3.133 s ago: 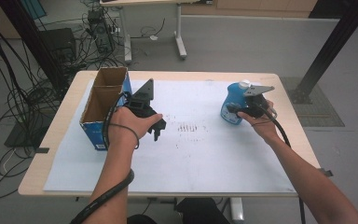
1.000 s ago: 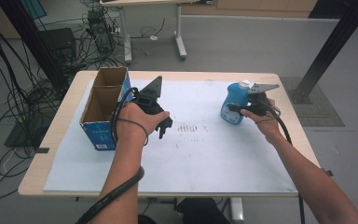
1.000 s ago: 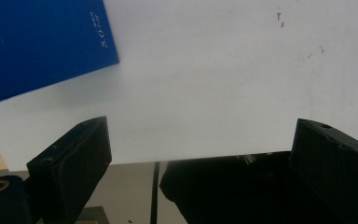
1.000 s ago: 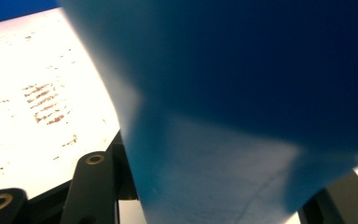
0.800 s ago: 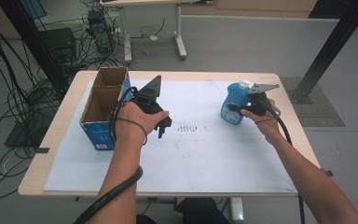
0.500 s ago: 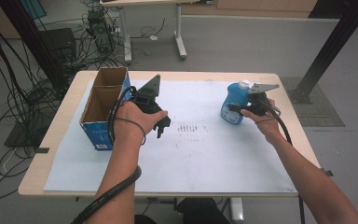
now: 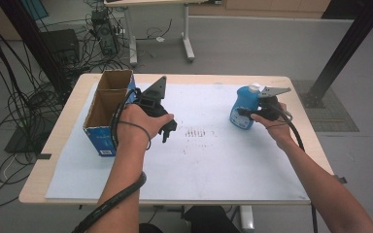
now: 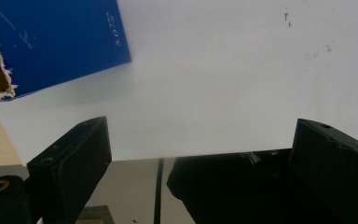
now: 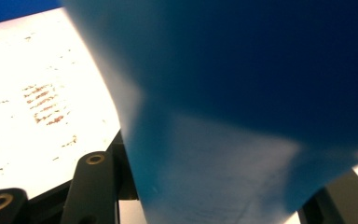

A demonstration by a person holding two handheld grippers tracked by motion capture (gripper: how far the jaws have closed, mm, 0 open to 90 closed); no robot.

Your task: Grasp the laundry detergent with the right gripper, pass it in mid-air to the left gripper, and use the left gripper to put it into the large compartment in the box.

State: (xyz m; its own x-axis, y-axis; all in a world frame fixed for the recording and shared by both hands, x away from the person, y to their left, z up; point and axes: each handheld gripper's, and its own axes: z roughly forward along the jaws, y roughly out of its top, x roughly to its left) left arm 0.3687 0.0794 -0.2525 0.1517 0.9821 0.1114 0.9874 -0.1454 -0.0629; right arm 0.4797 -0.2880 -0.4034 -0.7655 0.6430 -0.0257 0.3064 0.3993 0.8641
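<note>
**Inspector A:** Against the earliest frame, the left gripper (image 7: 167,130) has shifted slightly up the sheet and toward the middle; over the last second neither hand has moved. The right one hasn't stirred from the bottle.

**Inspector B:** State of the tools?

**A:** Right gripper (image 7: 243,114): jaws drawn in and clamped on the blue plastic bottle (image 7: 245,108). In the right gripper view the bottle's blue wall (image 9: 242,93) sits pressed between the two black jaws. Left gripper: jaws stand wide apart with nothing between them; the left gripper view looks past them at bare white sheet (image 8: 223,74).

**B:** Where does the bottle sit?

**A:** Upright on the right part of the white sheet (image 7: 213,165), white cap on top, well apart from the left hand. Whether its base is touching or just off the sheet, I cannot tell.

**B:** And outward from there?

**A:** A patch of brown marks (image 7: 197,133) lies mid-sheet between the hands. The open blue cardboard box (image 7: 108,110) stands at the table's left, just beside the left gripper.

**B:** Step in hand?

**A:** My judgement: the grasp on the bottle is secured, the carry not begun. The next move likely calls for a clean lift, keeping the bottle upright, then a traverse leftward, perhaps toward the box. The left gripper appears to be on standby.
</note>
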